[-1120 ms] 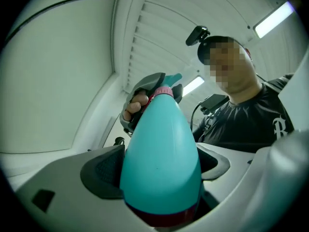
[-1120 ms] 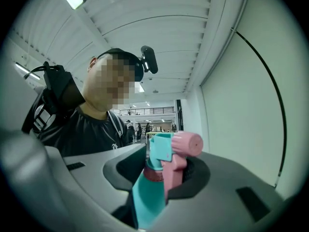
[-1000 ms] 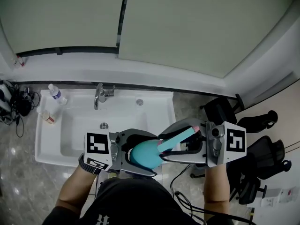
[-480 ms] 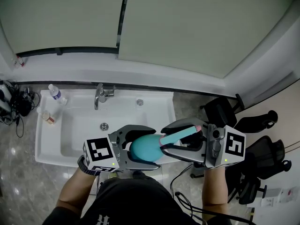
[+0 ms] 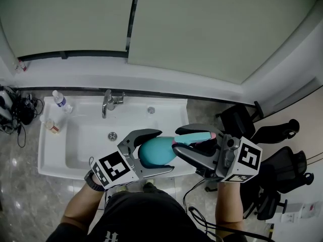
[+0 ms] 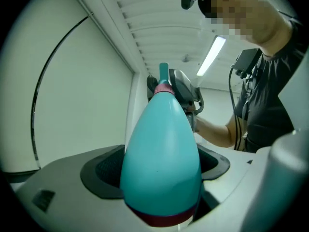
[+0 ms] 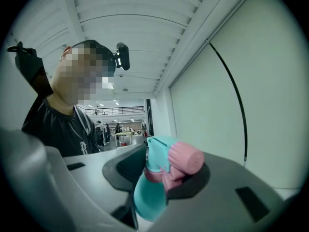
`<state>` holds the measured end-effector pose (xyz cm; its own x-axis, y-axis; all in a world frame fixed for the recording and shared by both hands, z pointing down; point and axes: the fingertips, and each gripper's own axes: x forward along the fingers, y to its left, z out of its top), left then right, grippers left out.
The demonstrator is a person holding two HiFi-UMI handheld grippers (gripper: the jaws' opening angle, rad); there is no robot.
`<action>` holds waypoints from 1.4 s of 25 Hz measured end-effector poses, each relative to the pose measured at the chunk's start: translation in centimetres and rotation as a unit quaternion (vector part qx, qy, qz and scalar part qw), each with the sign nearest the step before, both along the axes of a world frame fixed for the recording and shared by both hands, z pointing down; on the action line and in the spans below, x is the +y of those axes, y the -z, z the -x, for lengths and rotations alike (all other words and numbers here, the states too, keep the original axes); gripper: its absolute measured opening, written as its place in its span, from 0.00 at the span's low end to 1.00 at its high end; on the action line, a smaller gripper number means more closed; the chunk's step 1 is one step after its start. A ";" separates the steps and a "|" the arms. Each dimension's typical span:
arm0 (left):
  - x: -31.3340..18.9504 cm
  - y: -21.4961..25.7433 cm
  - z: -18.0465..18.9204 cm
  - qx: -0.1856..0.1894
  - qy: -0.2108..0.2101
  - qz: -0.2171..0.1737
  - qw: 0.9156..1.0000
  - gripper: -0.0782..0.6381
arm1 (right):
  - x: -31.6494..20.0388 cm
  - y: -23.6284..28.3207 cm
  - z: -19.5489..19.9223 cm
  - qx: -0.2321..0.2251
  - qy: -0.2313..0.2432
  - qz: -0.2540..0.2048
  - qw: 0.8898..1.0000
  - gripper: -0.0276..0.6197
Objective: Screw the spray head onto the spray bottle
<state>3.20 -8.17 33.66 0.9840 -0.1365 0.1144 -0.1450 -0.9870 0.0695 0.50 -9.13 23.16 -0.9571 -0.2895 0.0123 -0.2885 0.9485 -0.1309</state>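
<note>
- Left gripper [image 5: 166, 150]: jaws clamped on the broad lower body of the teal spray bottle [image 5: 155, 153]. The left gripper view shows a pad pressed to each flank, just above a dark red band at the bottle's base.
- Right gripper [image 5: 176, 140]: jaws partly spread and pinching the spray head [image 5: 198, 136]. The right gripper view shows its teal body and pink nozzle seated between the pads.
- Bottle lies roughly level in the air between the two tools, neck toward the right gripper.
- Progress, judged: the head sits at the bottle's neck, with the pink collar [image 7: 153, 175] meeting the teal shoulder. Mating looks done. No view shows how far the thread has run, so tightening is probably still in hand or still to finish.
- Left to do, as I read it: turn head against bottle until snug, then check that it sits straight.
- Close quarters: the two sets of jaw tips are very near each other round the collar. That leaves little slack there for regripping.
- Below: the white sink [image 5: 50, 155], with its front rim under the work. The tap [image 5: 108, 103] and a small bottle [image 5: 60, 99] on the back ledge are well apart from the tools.
- Right of the sink: dark office chairs [image 5: 237, 119] stand clear of the right hand.
- The person's torso is close behind. Open air lies above and ahead.
</note>
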 end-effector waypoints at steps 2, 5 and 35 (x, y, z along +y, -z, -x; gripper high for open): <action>-0.7 -0.5 0.0 -0.018 0.024 -0.006 1.000 0.71 | -0.8 -0.5 -0.2 -0.003 -0.024 0.013 1.000 0.25; -1.5 -1.1 0.0 -0.042 0.055 -0.016 0.997 0.71 | -1.6 -1.0 -0.6 -0.011 -0.061 0.033 0.998 0.25; -4.2 -5.6 1.5 -0.226 0.199 -0.106 0.948 0.69 | -4.3 -5.4 -2.6 -0.116 -0.187 0.182 0.958 0.25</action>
<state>1.74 -12.33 39.22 0.7071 -0.5531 0.4405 -0.4755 -0.8331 -0.2827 3.06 -13.42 28.53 -0.7760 -0.6303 -0.0227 -0.5232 0.6635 -0.5348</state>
